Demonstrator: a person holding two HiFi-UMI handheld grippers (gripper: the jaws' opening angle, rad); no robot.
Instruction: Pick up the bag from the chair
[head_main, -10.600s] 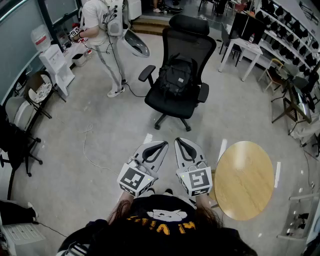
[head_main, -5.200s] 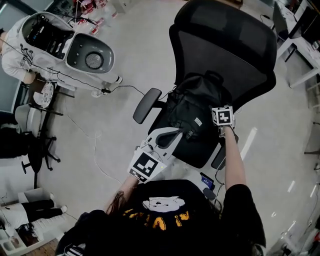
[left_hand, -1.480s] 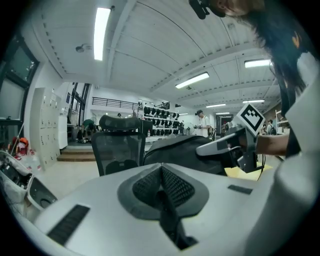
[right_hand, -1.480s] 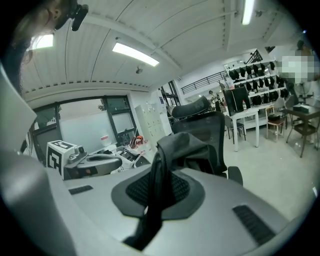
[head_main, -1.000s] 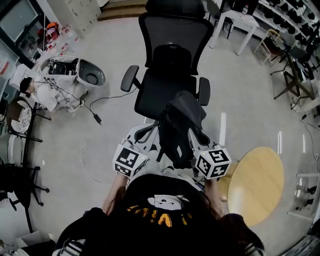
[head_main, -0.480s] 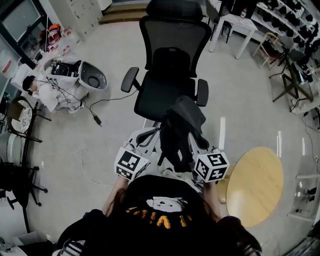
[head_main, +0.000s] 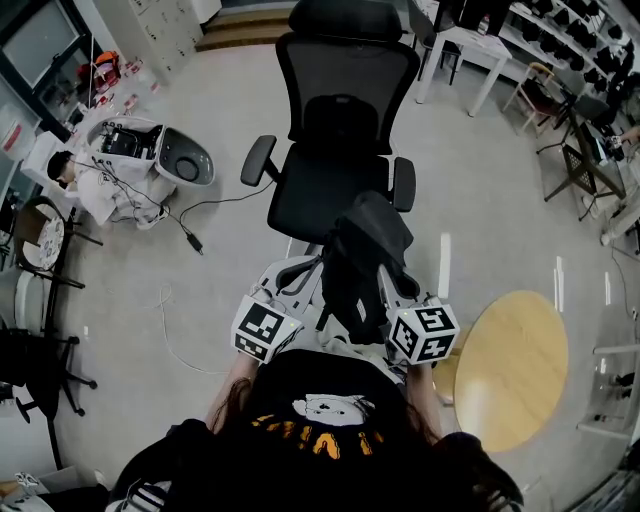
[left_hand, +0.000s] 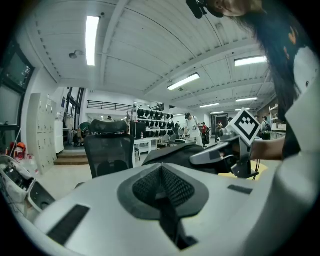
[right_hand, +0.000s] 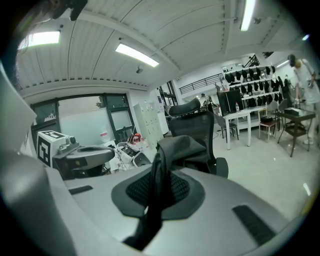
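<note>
Bag: the black bag (head_main: 362, 262) hangs in the middle of the head view, just below the chair's front edge in the frame and off its seat, between your two grippers
Right gripper: your right gripper (right_hand: 159, 186) has its jaws closed tight on the bag's strap (right_hand: 152, 212); the strap runs up between the pads to the bulk of the bag beyond them
Left gripper: your left gripper (left_hand: 161, 189) has its jaws pressed together with nothing between them; it sits just left of the bag and, as far as I can judge, takes none of the weight
Why held so: pinching the strap lets the soft body hang free below one firm hold, which probably suits narrow jaws better than squeezing the bulk; keeping it close in front of you likely limits swing
Chair: the black office chair (head_main: 345, 110) stands in the upper centre of the frame, facing you, its seat (head_main: 318, 200) bare
Progress: the pick-up looks done in substance, since the bag is clear of the chair
Risk: a single strap pinch could slip if the bag swings
Counts: one bag; one strap in the jaws; one chair in front of you; two grippers; two marker cubes, left (head_main: 262, 330) and right (head_main: 425, 333); one round wooden table (head_main: 510, 370) at lower right
</note>
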